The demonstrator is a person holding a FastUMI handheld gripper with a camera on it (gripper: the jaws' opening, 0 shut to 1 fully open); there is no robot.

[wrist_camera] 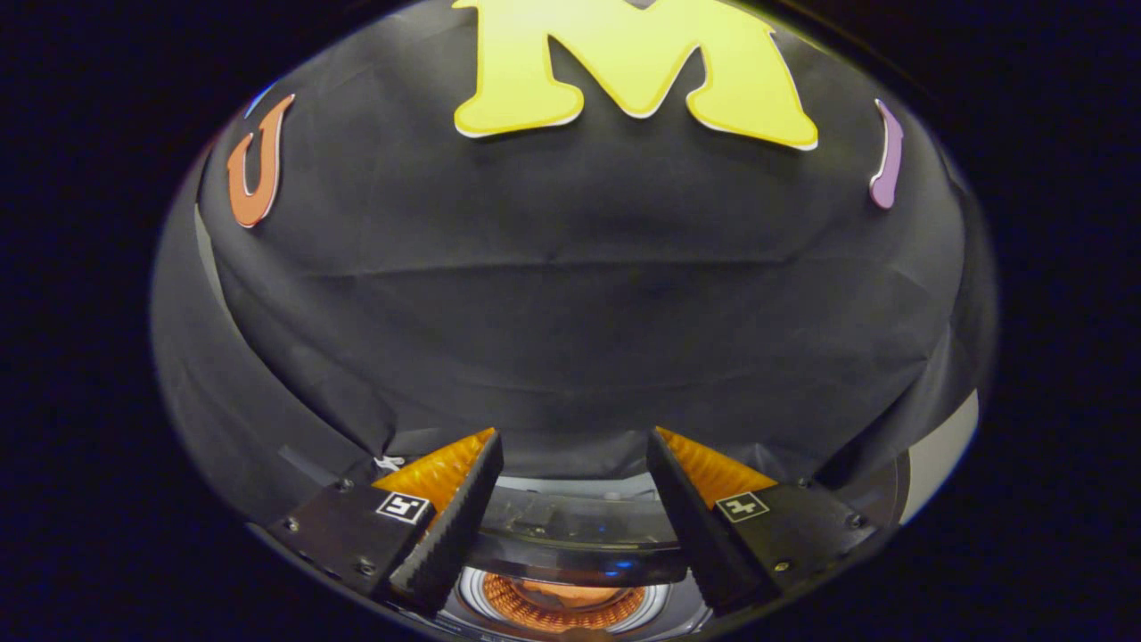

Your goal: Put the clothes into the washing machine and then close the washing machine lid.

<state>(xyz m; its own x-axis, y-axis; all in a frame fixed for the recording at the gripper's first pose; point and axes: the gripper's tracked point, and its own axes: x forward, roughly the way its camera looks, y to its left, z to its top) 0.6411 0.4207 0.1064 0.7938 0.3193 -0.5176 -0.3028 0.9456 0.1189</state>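
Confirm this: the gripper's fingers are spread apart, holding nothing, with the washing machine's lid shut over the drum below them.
Wrong on the lid. In the gripper view the lid stands raised beyond the fingers, and the drum lies open below them, something orange inside. The gripper is indeed spread and holds nothing.

gripper [575, 455]: fingers spread, nothing between them
washing machine [562, 606]: at 6 o'clock, below the fingers
lid [579, 526]: raised, behind the drum opening

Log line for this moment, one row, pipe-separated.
hand-held gripper: open, holding nothing | washing machine: below fingers, lid raised | drum: orange glow, contents unclear | booth wall: beyond fingers
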